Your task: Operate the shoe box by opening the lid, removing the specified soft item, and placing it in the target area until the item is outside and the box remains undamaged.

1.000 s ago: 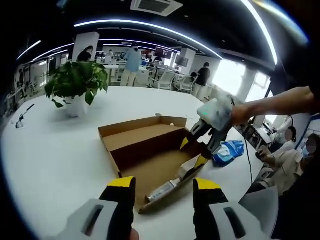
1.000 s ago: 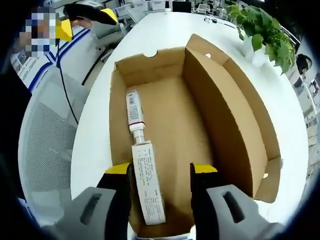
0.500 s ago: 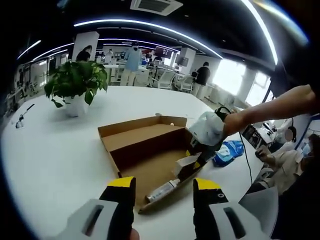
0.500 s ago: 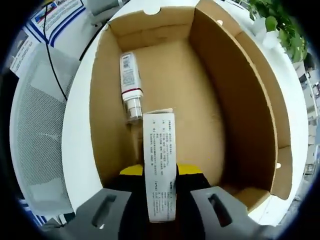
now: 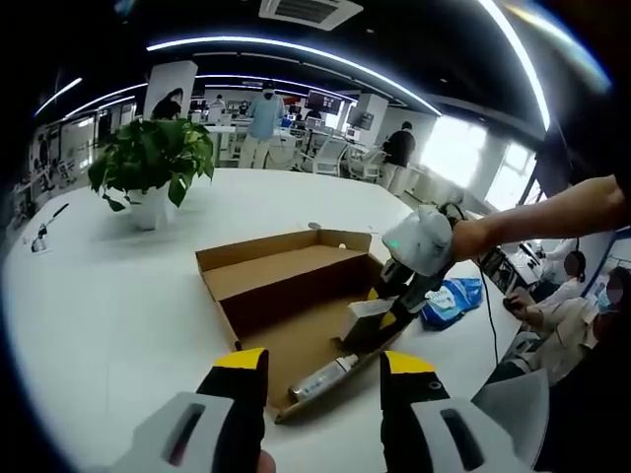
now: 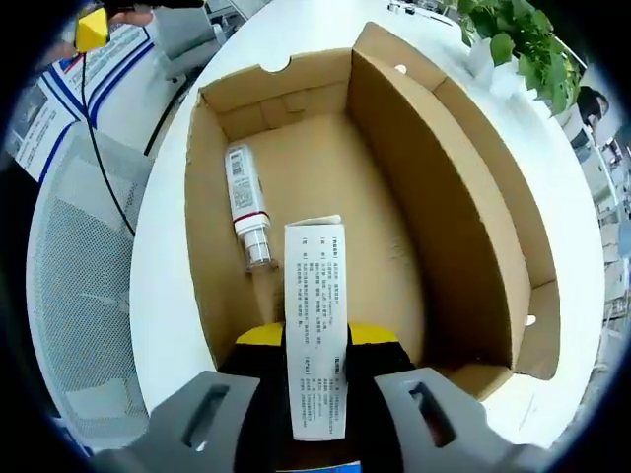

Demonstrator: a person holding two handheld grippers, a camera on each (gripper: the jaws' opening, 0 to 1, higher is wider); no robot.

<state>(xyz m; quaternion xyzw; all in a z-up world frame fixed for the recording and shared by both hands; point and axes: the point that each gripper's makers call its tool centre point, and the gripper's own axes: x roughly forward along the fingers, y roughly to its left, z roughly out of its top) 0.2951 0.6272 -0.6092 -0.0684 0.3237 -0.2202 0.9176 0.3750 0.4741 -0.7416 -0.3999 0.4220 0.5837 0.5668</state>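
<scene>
- In the right gripper view our right gripper (image 6: 315, 340) has its jaws pressed narrow on a white printed carton (image 6: 315, 379) — the carton sticks out forward between them, above the inside of the open shoe box (image 6: 389, 251).
- A small white bottle (image 6: 244, 202) lies on the box floor near the left wall, just beside the carton's far end; we cannot tell whether they touch.
- In the left gripper view our left gripper (image 5: 314, 370) hovers with its jaws wide and nothing between them, near the box's (image 5: 276, 286) closest corner.
- There the right gripper (image 5: 394, 296) reaches in from the right, holding the carton (image 5: 363, 313) above the box — the bottle (image 5: 325, 376) lies below.
- On the white table (image 5: 108, 296) stand a potted plant (image 5: 150, 168) and, beyond the box, a blue packet (image 5: 449, 299).
</scene>
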